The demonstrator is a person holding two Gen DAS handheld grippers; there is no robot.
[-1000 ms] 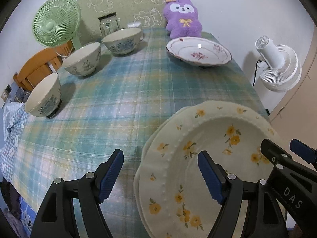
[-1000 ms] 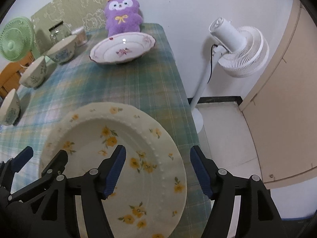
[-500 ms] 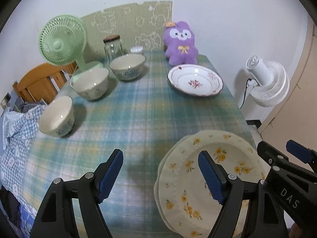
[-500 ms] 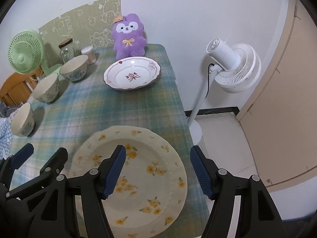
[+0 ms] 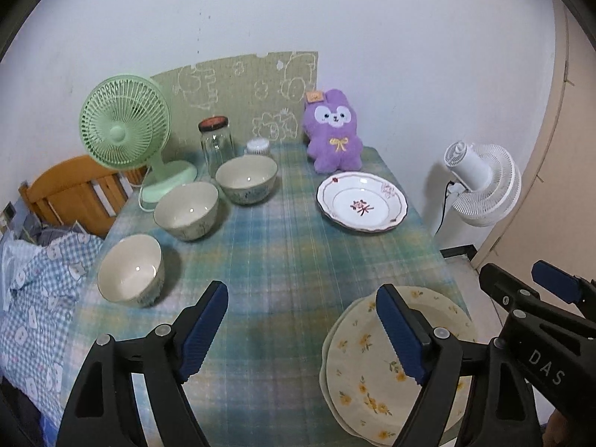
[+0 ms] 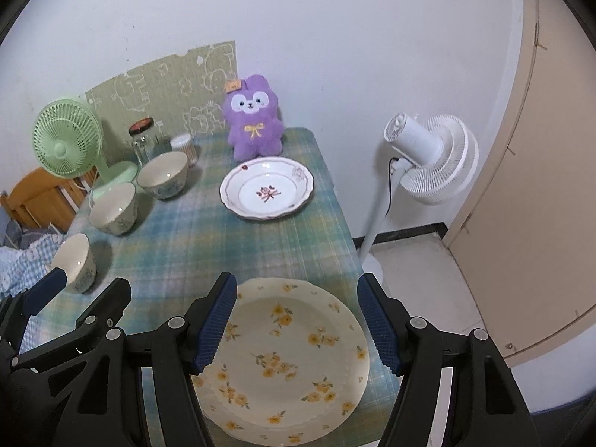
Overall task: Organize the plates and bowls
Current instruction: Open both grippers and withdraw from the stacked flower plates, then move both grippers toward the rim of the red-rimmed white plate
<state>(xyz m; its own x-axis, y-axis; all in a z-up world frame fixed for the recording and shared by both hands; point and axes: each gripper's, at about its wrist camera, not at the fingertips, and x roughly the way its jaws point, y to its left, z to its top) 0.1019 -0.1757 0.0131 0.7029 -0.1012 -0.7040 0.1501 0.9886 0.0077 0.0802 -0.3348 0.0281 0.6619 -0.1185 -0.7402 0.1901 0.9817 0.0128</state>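
Hidden or cut off: the near edge of the yellow-flowered plates [image 6: 294,368] runs out of the bottom of both views; in the left wrist view the left gripper's right finger and the right gripper's body cover part of them. A second rim shows under the top plate's left edge there [image 5: 329,357], so it is a stack; how many plates it holds cannot be told.
Hard to make out: the print on the three bowls' outer walls is too small to read as a pattern.
Writing: white letters "DAS" on the right gripper's black body, seen from the left wrist; a small orange tag on the purple plush toy [image 5: 334,138] is unreadable.
Left gripper [image 5: 302,331]: released, jaws opening, nothing between the pads, above the plaid tablecloth [image 5: 283,246].
Right gripper [image 6: 296,329]: released and empty, above the flowered stack.
Plates: the flowered stack lies at the near right corner of the table; the white plate with red flower [image 5: 362,202] lies in front of the toy.
Bowls: near bowl [image 5: 130,270], middle bowl [image 5: 186,210], far bowl [image 5: 246,179], in a row along the left side, apart.
Changed since earlier: both grippers have risen and pulled back, so the flowered stack looks smaller and the whole table shows.
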